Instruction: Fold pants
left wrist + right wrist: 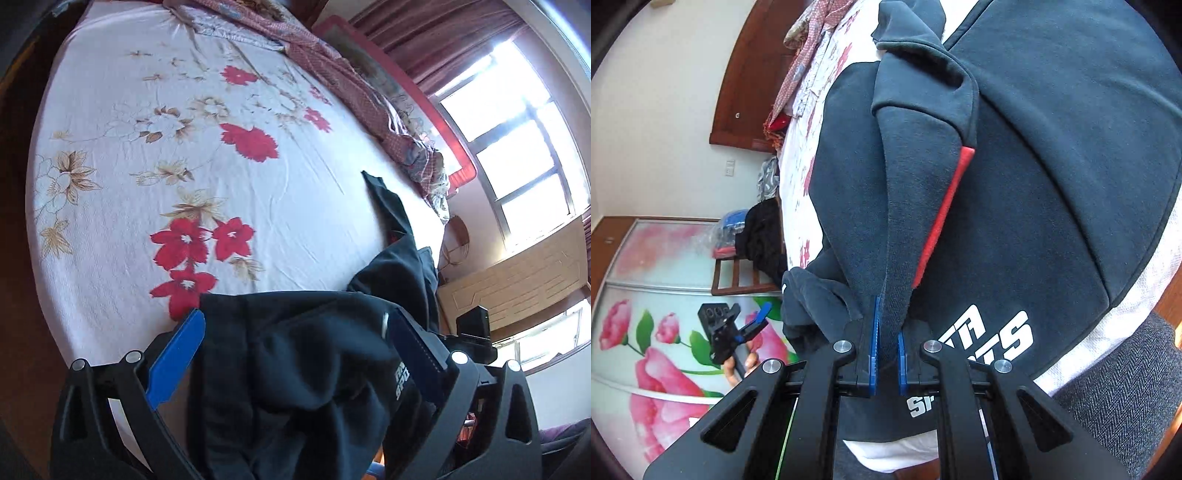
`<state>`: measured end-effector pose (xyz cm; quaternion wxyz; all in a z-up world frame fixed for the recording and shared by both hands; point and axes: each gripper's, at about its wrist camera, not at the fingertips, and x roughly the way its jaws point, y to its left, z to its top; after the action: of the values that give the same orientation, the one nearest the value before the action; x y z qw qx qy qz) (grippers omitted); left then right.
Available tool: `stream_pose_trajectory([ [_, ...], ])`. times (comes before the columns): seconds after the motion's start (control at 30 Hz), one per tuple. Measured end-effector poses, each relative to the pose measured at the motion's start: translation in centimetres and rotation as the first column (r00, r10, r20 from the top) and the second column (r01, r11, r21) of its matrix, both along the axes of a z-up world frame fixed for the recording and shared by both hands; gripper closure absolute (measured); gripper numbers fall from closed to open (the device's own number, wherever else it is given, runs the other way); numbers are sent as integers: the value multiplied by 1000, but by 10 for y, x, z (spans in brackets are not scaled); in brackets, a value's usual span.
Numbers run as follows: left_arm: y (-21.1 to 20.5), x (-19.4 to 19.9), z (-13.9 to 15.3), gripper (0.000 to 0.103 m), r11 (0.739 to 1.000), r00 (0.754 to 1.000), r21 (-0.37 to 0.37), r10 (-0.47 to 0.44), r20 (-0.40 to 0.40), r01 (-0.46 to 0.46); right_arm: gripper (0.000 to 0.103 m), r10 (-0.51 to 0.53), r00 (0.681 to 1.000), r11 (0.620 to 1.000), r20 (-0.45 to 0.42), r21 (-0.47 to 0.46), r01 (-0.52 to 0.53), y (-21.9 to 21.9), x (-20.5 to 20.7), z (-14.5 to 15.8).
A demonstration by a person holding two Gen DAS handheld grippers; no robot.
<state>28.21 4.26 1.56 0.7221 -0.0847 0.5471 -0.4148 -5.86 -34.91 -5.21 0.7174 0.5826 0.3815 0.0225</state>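
The right gripper [886, 347] points along the pants [1015, 166], its blue pads [874, 343] pressed close on a raised fold of dark cloth with a red strip [942, 218] running beside it. The pants lie spread over the near part of the bed [147, 184], on a white sheet printed with red flowers [249, 140], white lettering [990, 332] showing just right of the grip. The left gripper [291, 354] is held low at the near edge of the bed, its fingers [177, 354] spread wide with bunched dark cloth lying between them but not pinched. In the right wrist view that left gripper appears off to the far left, held in a hand [738, 365] before a flowered wardrobe door [657, 295]. A crumpled patterned blanket [351, 85] lies along the far side of the bed, near a bright window [517, 140].
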Motion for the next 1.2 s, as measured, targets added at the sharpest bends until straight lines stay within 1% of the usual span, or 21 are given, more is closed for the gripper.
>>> stream_pose_trajectory([
  [0.1, -1, 19, -34, 6, 999, 994, 5, -32, -101, 32, 96, 1, 1000, 1000, -22, 2, -1, 0, 6, 4],
  [0.13, -3, 20, -43, 12, 998, 991, 10, -52, -125, 54, 96, 1, 1000, 1000, -27, 3, -1, 0, 7, 5],
  [0.2, -9, 18, -61, 16, 995, 983, 45, -86, -160, 94, 96, 3, 999, 1000, -35, 1, -3, -3, 8, 6],
  [0.3, -7, 20, -65, 17, 996, 982, -3, -91, -166, 92, 96, 10, 999, 1000, -38, -6, -10, -4, 9, 8],
  [0.33, -4, 21, -66, 29, 997, 982, -4, -70, -173, 71, 96, 10, 999, 1000, -41, -10, -11, -4, 10, 8],
  [0.37, 0, 22, -67, 62, 999, 986, 23, -36, -164, 41, 96, 9, 999, 1000, -39, -10, -9, -4, 10, 9],
  [0.4, 2, 23, -70, 66, 999, 985, 45, -12, -169, 20, 96, 6, 1000, 1000, -29, -2, -6, -4, 11, 11],
  [0.43, 4, 23, -71, 70, 999, 987, 36, 4, -163, 2, 96, 2, 1000, 1000, -19, 2, -2, -5, 12, 12],
  [0.53, -7, 5, -53, 75, 992, 999, 121, 44, -1, -44, 96, -6, 1000, 1000, 21, -16, 6, -9, 19, 26],
  [0.6, -3, -8, -28, 76, 986, 986, 99, 126, 107, -137, 96, -13, 998, 999, 53, -32, 15, -14, 28, 39],
  [0.7, 22, -37, 20, 77, 964, 931, -13, 262, 255, -267, 96, -23, 994, 997, 103, -66, 30, -23, 48, 59],
  [0.77, 47, -64, 50, 77, 941, 889, -110, 338, 309, -319, 96, -26, 989, 996, 149, -78, 38, -26, 63, 74],
  [0.83, 68, -94, 72, 79, 923, 851, -165, 384, 359, -346, 96, -5, 980, 996, 200, -86, 22, -20, 71, 90],
  [0.87, 78, -115, 81, 91, 918, 836, -200, 395, 381, -343, 96, 13, 977, 996, 214, -93, 7, -16, 71, 96],
  [0.9, 89, -132, 85, 94, 914, 830, -216, 404, 384, -344, 96, 36, 976, 994, 214, -109, -12, -10, 68, 100],
  [0.97, 108, -164, 85, 94, 914, 837, -236, 398, 375, -329, 96, 76, 978, 990, 196, -133, -50, 2, 53, 99],
  [1.0, 114, -180, 77, 94, 915, 836, -230, 398, 378, -332, 96, 89, 980, 988, 177, -141, -65, 8, 42, 92],
  [1.03, 117, -194, 67, 94, 920, 847, -206, 388, 363, -333, 96, 97, 984, 986, 150, -145, -75, 10, 30, 83],
  [1.1, 122, -215, 41, 94, 925, 873, -178, 377, 309, -336, 96, 95, 993, 988, 63, -128, -87, 13, 7, 52],
  [1.17, 121, -231, 18, 94, 928, 891, -137, 371, 262, -346, 96, 59, 998, 994, -23, -87, -61, 8, -16, 14],
  [1.2, 119, -236, 7, 94, 930, 899, -121, 368, 239, -348, 96, 51, 997, 994, -58, -94, -56, 6, -25, -1],
])
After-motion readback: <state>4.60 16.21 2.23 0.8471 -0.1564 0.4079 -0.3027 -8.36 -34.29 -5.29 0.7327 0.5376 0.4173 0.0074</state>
